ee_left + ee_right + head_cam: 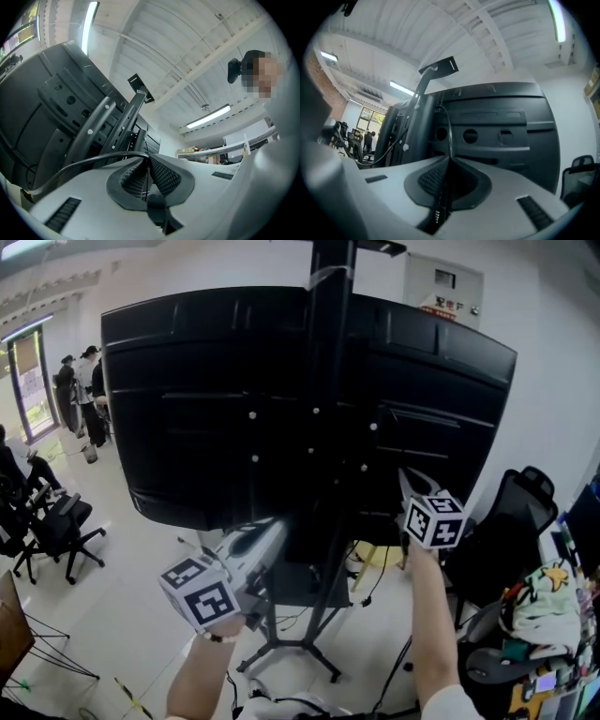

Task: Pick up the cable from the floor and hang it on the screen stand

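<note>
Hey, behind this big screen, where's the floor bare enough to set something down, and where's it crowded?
Barest: the pale floor left of the stand base, between it and the office chairs at far left. Crowded: right of the stand, where a black chair, a cluttered pile and loose cables under the screen fill the space.

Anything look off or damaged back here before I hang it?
Nothing stands out. The cable is pinched cleanly in both the left gripper and the right gripper, close behind the screen; no damage shows.
</note>
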